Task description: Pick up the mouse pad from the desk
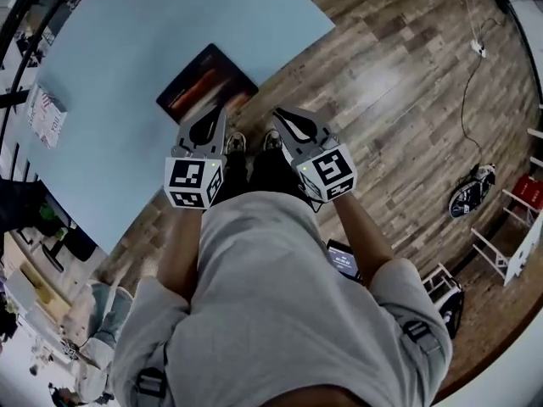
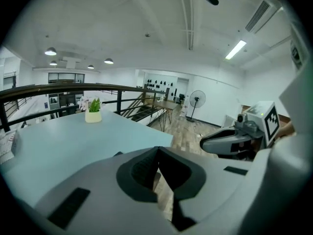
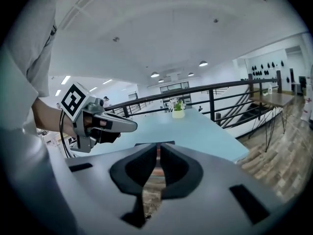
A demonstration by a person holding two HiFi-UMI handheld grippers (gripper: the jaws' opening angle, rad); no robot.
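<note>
Dark mouse pad [image 1: 206,83] lies near the pale-blue counter's [image 1: 110,66] near edge; your left claw [image 1: 219,119] is clenched on nothing, your right claw [image 1: 284,119] barely parted, empty.

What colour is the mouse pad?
The mouse pad is black with an orange-red streak; head view shows it best.

desk [image 1: 119,49]: pale blue top | near edge: dark mouse pad [image 1: 206,83], flat | far end: potted plant [image 2: 93,111] | left edge: packet [image 1: 47,115]
</note>
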